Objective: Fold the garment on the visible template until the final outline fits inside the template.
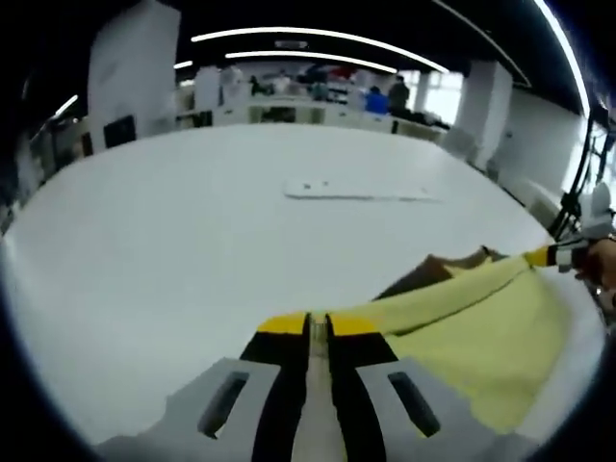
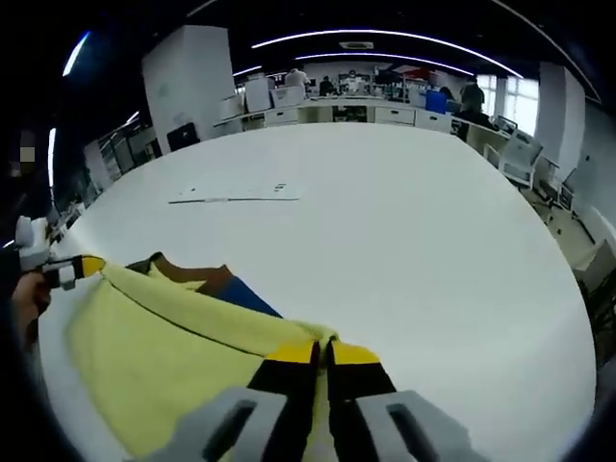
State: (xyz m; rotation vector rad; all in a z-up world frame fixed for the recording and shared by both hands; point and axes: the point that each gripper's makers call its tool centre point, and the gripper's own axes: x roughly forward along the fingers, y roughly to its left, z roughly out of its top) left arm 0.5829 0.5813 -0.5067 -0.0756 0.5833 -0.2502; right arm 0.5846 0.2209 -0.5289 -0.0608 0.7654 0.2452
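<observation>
Garment (image 1: 462, 327) edge clamped by left tool (image 1: 318, 327) | right tool (image 2: 322, 354) | template hidden

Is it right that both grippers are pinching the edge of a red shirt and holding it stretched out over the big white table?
Not quite: the shirt is yellow, not red, with brown and blue at one part, as the right gripper view shows. The rest holds: the left gripper and right gripper each pinch its edge, stretched between them over the white table.
</observation>
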